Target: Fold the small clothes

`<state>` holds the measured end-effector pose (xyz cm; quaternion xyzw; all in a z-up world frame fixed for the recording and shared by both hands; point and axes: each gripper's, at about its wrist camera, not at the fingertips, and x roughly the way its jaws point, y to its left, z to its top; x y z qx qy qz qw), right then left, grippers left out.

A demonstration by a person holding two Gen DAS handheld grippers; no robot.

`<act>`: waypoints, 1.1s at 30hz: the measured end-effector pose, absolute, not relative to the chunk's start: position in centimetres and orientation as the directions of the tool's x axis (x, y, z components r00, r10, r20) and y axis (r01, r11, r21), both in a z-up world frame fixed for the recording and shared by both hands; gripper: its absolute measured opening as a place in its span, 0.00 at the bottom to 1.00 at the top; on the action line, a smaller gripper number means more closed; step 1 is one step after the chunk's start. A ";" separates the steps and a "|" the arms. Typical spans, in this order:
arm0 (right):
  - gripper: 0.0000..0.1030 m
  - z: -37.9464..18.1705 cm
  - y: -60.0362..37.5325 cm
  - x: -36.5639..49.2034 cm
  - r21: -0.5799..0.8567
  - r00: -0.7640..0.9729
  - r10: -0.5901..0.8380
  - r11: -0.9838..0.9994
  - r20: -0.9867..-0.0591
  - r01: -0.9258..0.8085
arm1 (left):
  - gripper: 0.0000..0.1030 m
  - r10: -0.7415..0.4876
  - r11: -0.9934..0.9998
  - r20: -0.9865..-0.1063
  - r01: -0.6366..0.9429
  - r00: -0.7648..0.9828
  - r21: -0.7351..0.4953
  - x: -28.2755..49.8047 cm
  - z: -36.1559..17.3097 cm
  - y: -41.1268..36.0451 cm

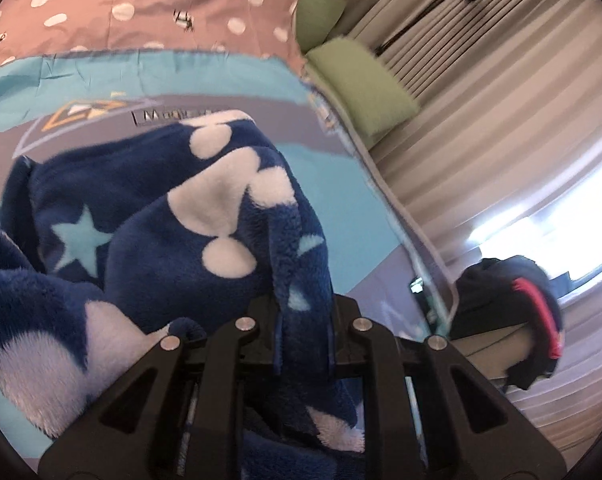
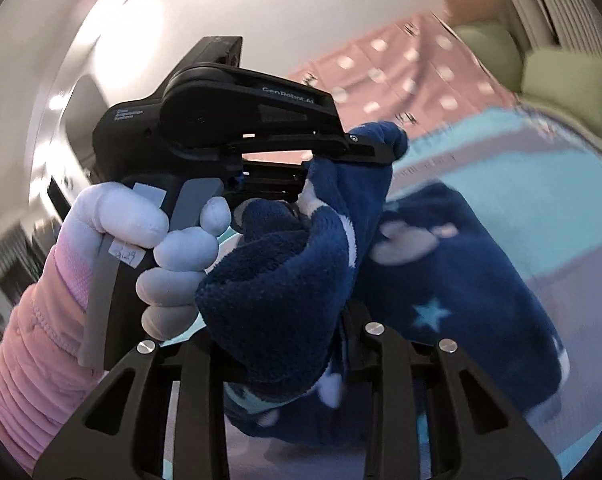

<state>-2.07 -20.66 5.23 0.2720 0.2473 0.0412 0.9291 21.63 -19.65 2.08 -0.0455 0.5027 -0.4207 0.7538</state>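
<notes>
The left claw (image 1: 305, 320) is pinching a fold of the dark blue fleece garment with white blobs and pale blue stars (image 1: 153, 216), its jaws pressed nearly together on the plush cloth. Seen from the right wrist, the right claw (image 2: 301, 344) is gripping another bunched edge of the same garment (image 2: 285, 280), the fabric filling the gap between its jaws. Just beyond it, the left claw is clamping a corner of the cloth (image 2: 381, 148), and a hand in a white glove (image 2: 173, 248) with a pink ribbed sleeve (image 2: 33, 344) is squeezing that tool's grey trigger (image 2: 189, 204). The garment is hanging between the two claws, its lower part draping onto the bed's turquoise and grey printed sheet (image 1: 245, 80). Further back, a pink quilt with white dots (image 1: 141, 8) is lying across the bed, and two green pillows (image 1: 361, 84) are resting near pleated beige curtains (image 1: 501, 100).
</notes>
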 end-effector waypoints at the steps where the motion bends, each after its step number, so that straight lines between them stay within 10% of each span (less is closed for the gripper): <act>1: 0.29 4.6 -21.6 -2.2 0.558 0.867 0.230 0.827 -0.442 0.065 | 0.15 -0.665 0.654 -0.734 0.584 0.141 -0.481 21.5 1.7 -20.2; 8: 0.29 2.4 -23.6 -2.6 0.651 0.841 0.309 0.757 -0.444 0.065 | 0.22 -0.663 0.660 -0.706 0.637 0.248 -0.397 18.6 5.1 -20.9; 12: 0.29 2.1 -23.8 -3.0 0.679 0.832 0.341 0.732 -0.437 0.057 | 0.44 -0.688 0.670 -0.628 0.650 0.364 -0.358 17.3 9.6 -17.3; 25: 0.30 2.1 -23.8 -2.1 0.654 0.814 0.357 0.755 -0.457 0.036 | 0.48 -0.560 0.780 -0.777 0.500 0.288 -0.376 20.0 3.4 -15.4; 28: 0.30 2.0 -23.8 -2.1 0.648 0.814 0.356 0.761 -0.459 0.033 | 0.64 -0.575 0.773 -0.774 0.484 0.263 -0.410 20.1 3.8 -15.8; 33: 0.31 1.9 -23.5 -2.0 0.635 0.813 0.352 0.772 -0.463 0.027 | 0.61 -0.414 0.826 -0.865 0.516 0.285 -0.226 20.0 3.1 -19.0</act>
